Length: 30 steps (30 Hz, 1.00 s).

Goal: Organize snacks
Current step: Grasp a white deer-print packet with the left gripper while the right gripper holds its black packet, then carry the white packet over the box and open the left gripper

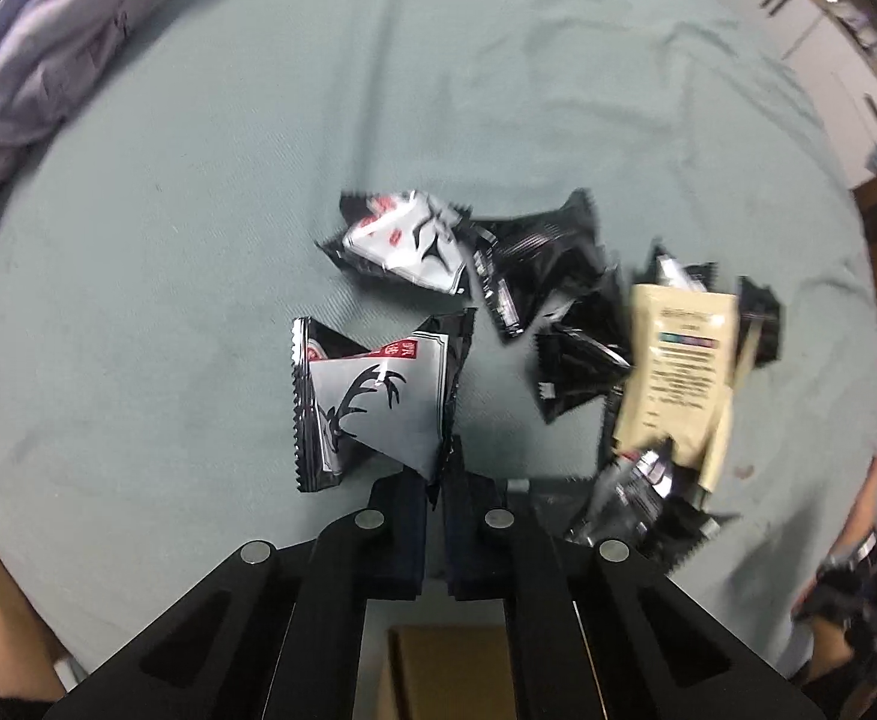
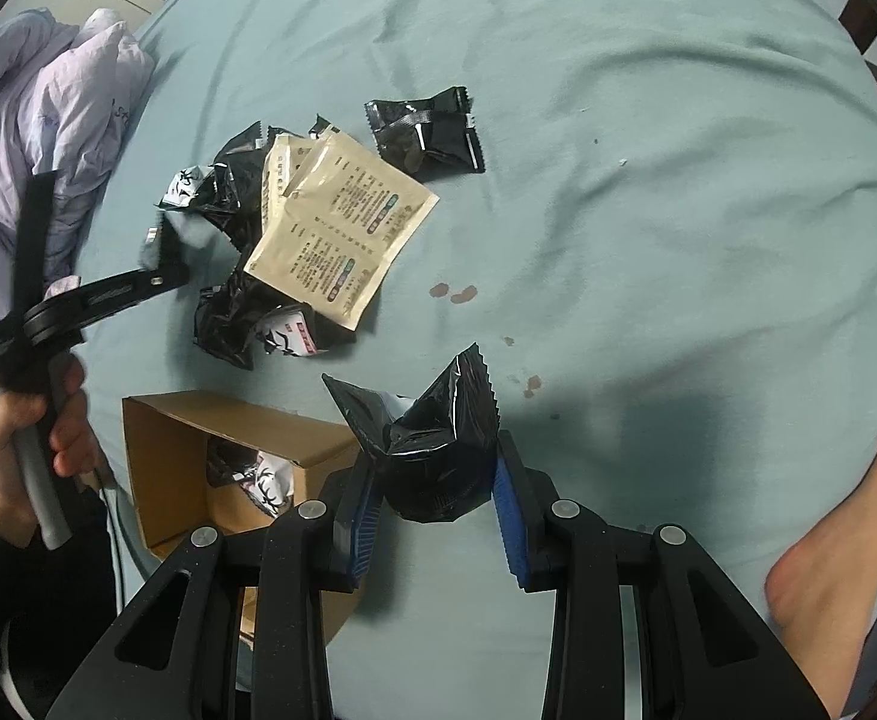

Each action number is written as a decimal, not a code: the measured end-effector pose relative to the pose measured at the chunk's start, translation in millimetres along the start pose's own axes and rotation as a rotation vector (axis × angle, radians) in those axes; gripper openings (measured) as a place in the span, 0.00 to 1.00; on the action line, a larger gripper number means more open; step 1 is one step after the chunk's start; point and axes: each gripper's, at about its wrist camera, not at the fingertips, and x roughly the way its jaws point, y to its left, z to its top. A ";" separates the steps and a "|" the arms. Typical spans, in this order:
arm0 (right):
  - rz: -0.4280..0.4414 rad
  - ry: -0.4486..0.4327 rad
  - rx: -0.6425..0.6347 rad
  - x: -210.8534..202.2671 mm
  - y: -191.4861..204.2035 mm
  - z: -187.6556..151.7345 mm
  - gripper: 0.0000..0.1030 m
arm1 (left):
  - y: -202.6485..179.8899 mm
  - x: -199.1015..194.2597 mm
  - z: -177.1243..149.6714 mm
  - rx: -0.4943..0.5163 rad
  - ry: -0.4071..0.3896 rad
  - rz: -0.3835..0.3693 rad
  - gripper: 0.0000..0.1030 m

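Meanwhile, right gripper (image 2: 435, 480) pinching a black snack packet (image 2: 438, 450) between blue pads, serrated end up toward twelve o'clock; cardboard box (image 2: 165, 450) lying toward nine o'clock of that packet, just beside, mouth open, one packet already inside. Nearer to the box, by this judgement, than the left. Left gripper (image 1: 435, 495) pressed together on the corner of a silver-and-black packet (image 1: 372, 402), long axis running toward twelve o'clock, box edge showing at six o'clock under the fingers. Loose pile of packets (image 2: 270, 252) with beige sachets (image 2: 342, 228) toward eleven o'clock. Wrinkled teal bedsheet (image 2: 648, 180) underneath, lilac quilt (image 2: 36, 120) at ten o'clock, bare foot (image 2: 846, 540) at three o'clock.
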 end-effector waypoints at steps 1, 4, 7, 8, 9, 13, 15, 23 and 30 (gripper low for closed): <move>-0.004 -0.002 -0.002 -1.5 -0.2 -0.3 0.32 | 0.7 -8.3 -4.1 0.009 -0.018 -0.013 0.03; -0.027 -0.012 -0.012 -7.5 0.9 -1.3 0.32 | -5.0 -40.0 -13.4 0.057 -0.080 -0.044 0.02; -0.049 -0.027 -0.017 -17.1 2.9 -2.9 0.32 | -10.4 -72.4 -33.4 0.134 -0.143 -0.061 0.02; -0.059 -0.036 -0.018 -21.4 4.4 -3.9 0.32 | -10.9 -84.5 -41.2 0.162 -0.166 -0.073 0.02; -0.064 -0.040 -0.019 -24.3 5.8 -4.9 0.32 | -10.0 -91.8 -45.6 0.179 -0.176 -0.085 0.02; -0.053 -0.033 0.019 -35.1 13.5 -10.9 0.32 | -16.2 -114.0 -59.9 0.188 -0.135 -0.142 0.02; -0.066 -0.048 0.004 -46.8 25.9 -13.0 0.32 | -20.2 -125.6 -73.5 0.213 -0.129 -0.147 0.02; -0.041 -0.145 -0.095 -98.5 77.4 -37.1 0.32 | -46.1 -146.3 -138.3 0.453 -0.204 -0.121 0.02; -0.061 -0.155 -0.124 -112.6 92.5 -61.0 0.32 | -55.8 -133.3 -159.5 0.529 -0.152 -0.128 0.03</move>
